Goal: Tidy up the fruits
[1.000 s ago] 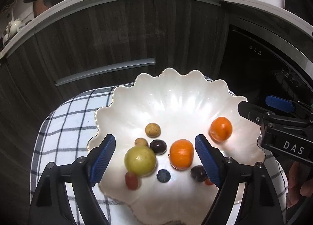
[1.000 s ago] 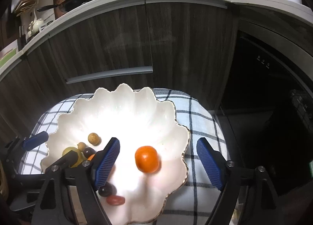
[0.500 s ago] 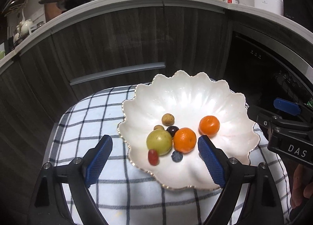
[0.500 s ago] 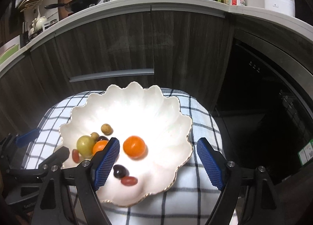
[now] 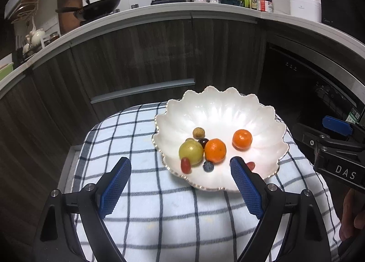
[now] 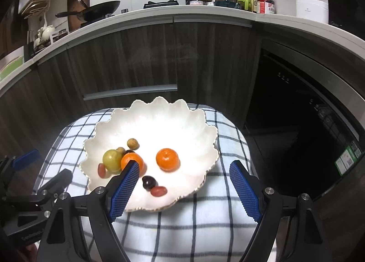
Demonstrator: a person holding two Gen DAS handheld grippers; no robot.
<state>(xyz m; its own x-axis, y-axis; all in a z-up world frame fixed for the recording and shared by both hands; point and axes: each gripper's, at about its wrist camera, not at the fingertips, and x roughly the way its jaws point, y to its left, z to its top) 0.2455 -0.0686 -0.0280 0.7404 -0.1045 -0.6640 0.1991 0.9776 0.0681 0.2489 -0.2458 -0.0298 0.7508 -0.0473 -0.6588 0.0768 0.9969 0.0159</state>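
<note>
Kitchen: dark wood cabinets under a white counter, and in front a small tabletop (image 5: 141, 193) under a blue-check cloth. Left wrist view: scalloped white bowl (image 5: 228, 111) sits on the cloth's far right part, holding all the fruit: yellow-green round fruit (image 5: 191, 153) touching a mandarin (image 5: 215, 150), a second mandarin (image 5: 242, 139) apart to the right, a brown longan-like fruit (image 5: 199, 132) behind, a dark grape (image 5: 203, 141), a blueberry (image 5: 208, 166) and a red grape tomato (image 5: 185, 165) near the front rim. Left hand-held gripper (image 5: 180, 184) is open and empty, jaws now over bare cloth short of the bowl; a second ago they straddled the fruit low inside it, and the jaws have widened a bit since. Bowl now looks smaller and farther, so the hand has backed out. Right hand-held gripper shows at the right edge. Right wrist view: same bowl (image 6: 157, 111), same fruit, plus a dark grape (image 6: 148, 181) and a reddish oval fruit (image 6: 158, 191) near the front rim. Right hand-held gripper (image 6: 183, 184) open, nothing between the pads; it too has pulled back from the bowl, opening unchanged. Read: both hands retreating empty, no fruit loose on the cloth, so the sorting looks done or nearly so.
</note>
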